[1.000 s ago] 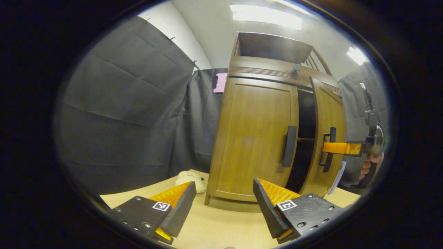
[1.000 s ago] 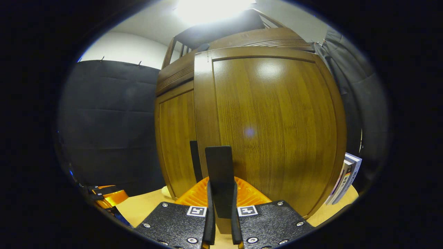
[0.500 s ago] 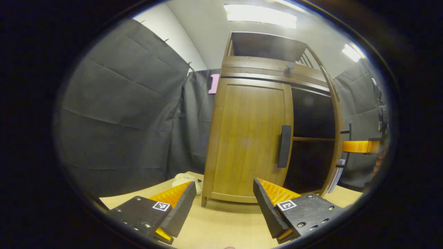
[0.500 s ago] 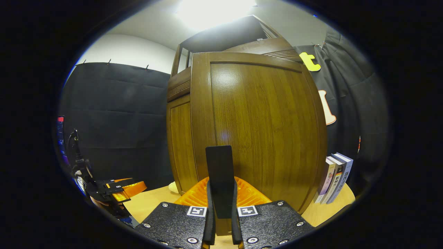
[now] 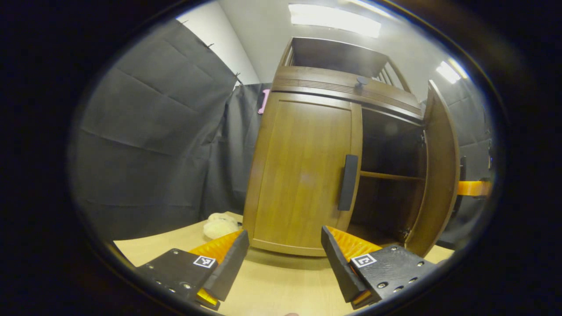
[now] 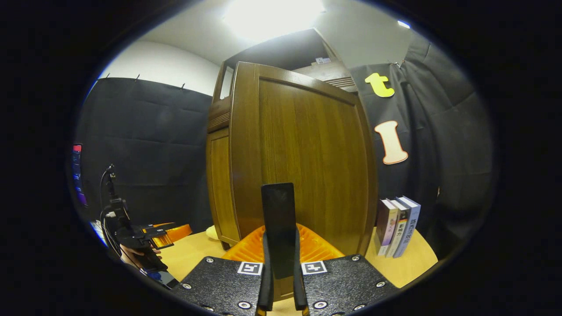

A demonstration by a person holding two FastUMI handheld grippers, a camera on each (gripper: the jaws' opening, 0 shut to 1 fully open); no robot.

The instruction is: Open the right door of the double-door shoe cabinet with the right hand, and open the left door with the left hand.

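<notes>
Right gripper [image 6: 281, 285] clamps the right door's handle [image 6: 278, 228]; swing it fully wide, then bring the open left gripper [image 5: 281, 259] squarely onto the left door's handle [image 5: 348, 182]

left gripper [image 5: 281, 256] fingers spread apart, right gripper [image 6: 282, 263] fingers clamped together

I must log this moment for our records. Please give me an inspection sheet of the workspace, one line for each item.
Surface: light wooden table, bare in front of the cabinet.
Job's things: shoe cabinet; right door swung wide open; left door closed, its handle untouched.
Clutter: books upright beside the cabinet; pale fluffy item by its left corner.
Grippers: left gripper open, short of the left door; right gripper shut on the right door's handle.
Cables: one on the left gripper's rig.
Surroundings: black cloth walls, ceiling lights.
</notes>
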